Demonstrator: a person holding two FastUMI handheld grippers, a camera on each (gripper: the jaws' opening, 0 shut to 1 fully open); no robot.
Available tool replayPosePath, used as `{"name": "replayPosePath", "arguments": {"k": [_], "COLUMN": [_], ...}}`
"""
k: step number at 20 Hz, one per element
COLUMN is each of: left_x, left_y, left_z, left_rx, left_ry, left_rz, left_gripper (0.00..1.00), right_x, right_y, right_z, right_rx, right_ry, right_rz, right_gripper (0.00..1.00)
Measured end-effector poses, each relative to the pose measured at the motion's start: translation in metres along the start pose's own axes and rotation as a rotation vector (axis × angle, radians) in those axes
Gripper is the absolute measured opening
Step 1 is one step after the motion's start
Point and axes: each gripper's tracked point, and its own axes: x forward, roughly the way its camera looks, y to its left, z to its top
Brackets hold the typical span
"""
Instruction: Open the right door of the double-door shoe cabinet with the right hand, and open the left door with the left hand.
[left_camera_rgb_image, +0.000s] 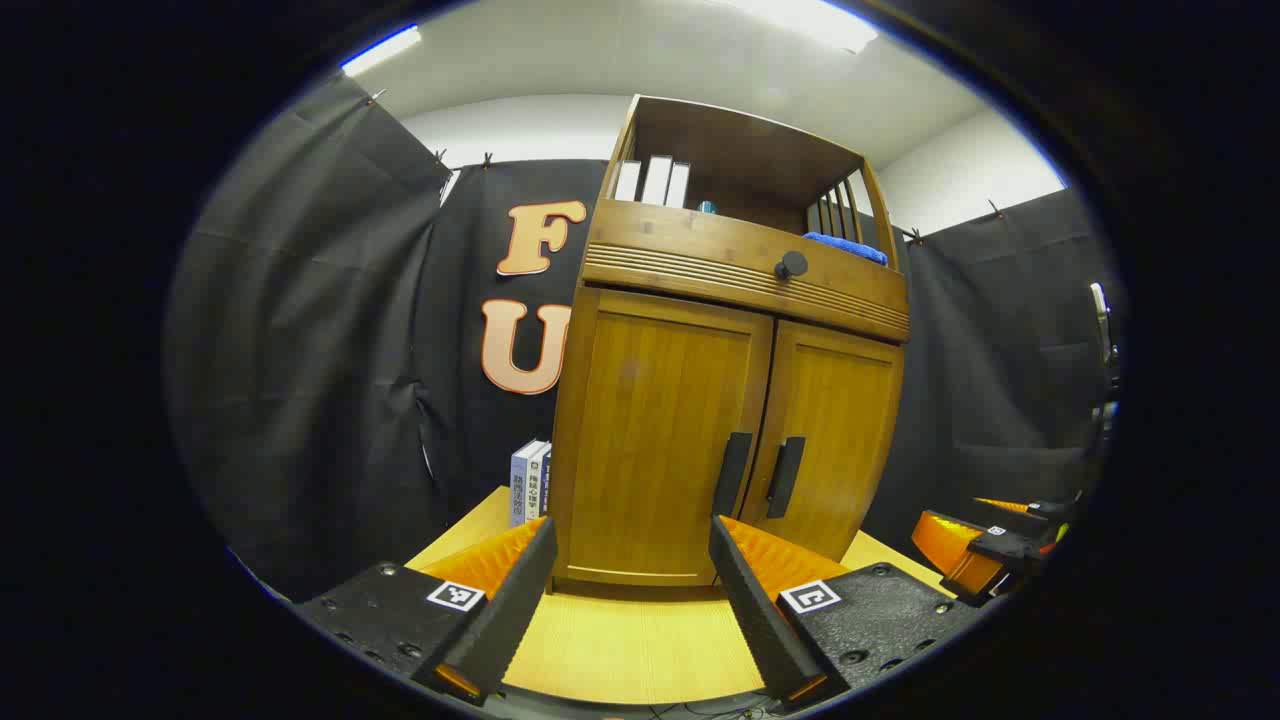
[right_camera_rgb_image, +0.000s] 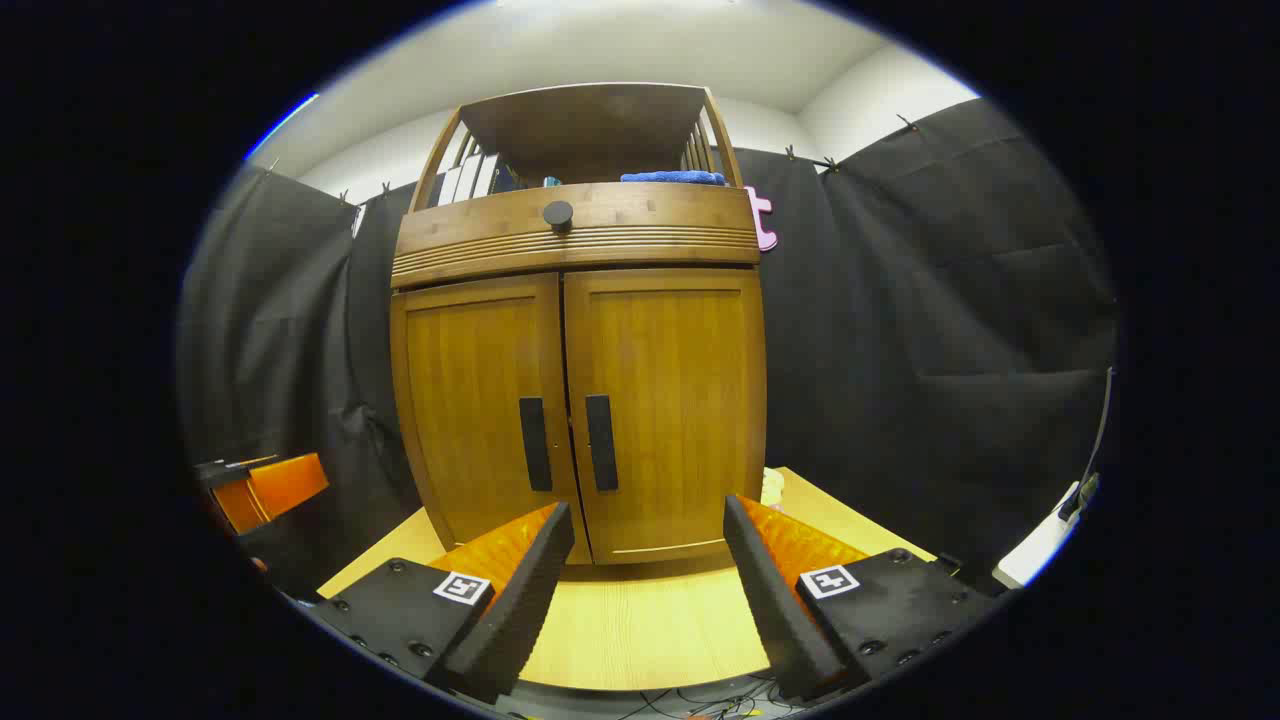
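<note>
A wooden shoe cabinet (right_camera_rgb_image: 580, 400) stands on a pale bench (right_camera_rgb_image: 640, 620), both doors shut. Both grippers, left (left_camera_rgb_image: 632, 570) and right (right_camera_rgb_image: 645, 555), hover before the cabinet, jaws open and empty. Books (left_camera_rgb_image: 528, 482) stand left of the cabinet.

The left gripper (left_camera_rgb_image: 630, 570) is held level with its fingers spread wide and nothing between them. The right gripper (right_camera_rgb_image: 645, 560) is posed the same way, fingers parted and empty. Each gripper appears at the far edge of the other's view, off to the side.
</note>
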Motion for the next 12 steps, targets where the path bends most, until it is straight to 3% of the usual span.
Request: {"name": "replayPosePath", "arguments": {"k": [2, 3, 5, 6, 7, 8, 9, 12], "left_x": [0.0, 0.0, 0.001, 0.002, 0.003, 0.004, 0.004, 0.009], "left_y": [-0.001, 0.0, -0.001, -0.002, -0.003, -0.002, -0.002, -0.003], "left_z": [0.001, 0.001, 0.005, 0.006, 0.005, 0.005, 0.004, 0.001], "left_rx": [0.007, 0.01, 0.012, 0.015, 0.018, 0.019, 0.016, 0.01], "left_ry": [-0.001, -0.004, -0.016, -0.017, -0.015, -0.013, -0.012, 0.003], "left_rz": [0.001, 0.002, 0.007, 0.007, 0.006, 0.01, 0.018, 0.027], "left_gripper": [0.87, 0.87, 0.87, 0.87, 0.87, 0.93, 0.87, 0.88], "right_x": [-0.001, 0.0, 0.001, 0.001, 0.002, 0.002, 0.002, 0.004], "right_y": [0.003, 0.002, -0.002, -0.005, -0.008, -0.009, -0.01, -0.016], "right_z": [0.009, 0.012, 0.016, 0.017, 0.018, 0.016, 0.014, 0.009], "right_rx": [0.021, 0.03, 0.029, 0.023, 0.019, 0.019, 0.023, 0.033], "right_ry": [-0.023, -0.03, -0.04, -0.048, -0.053, -0.05, -0.044, -0.029], "right_rz": [0.017, 0.024, 0.024, 0.018, 0.014, 0.013, 0.015, 0.013], "right_gripper": [1.0, 0.93, 0.93, 0.98, 0.93, 0.93, 0.93, 0.93]}}
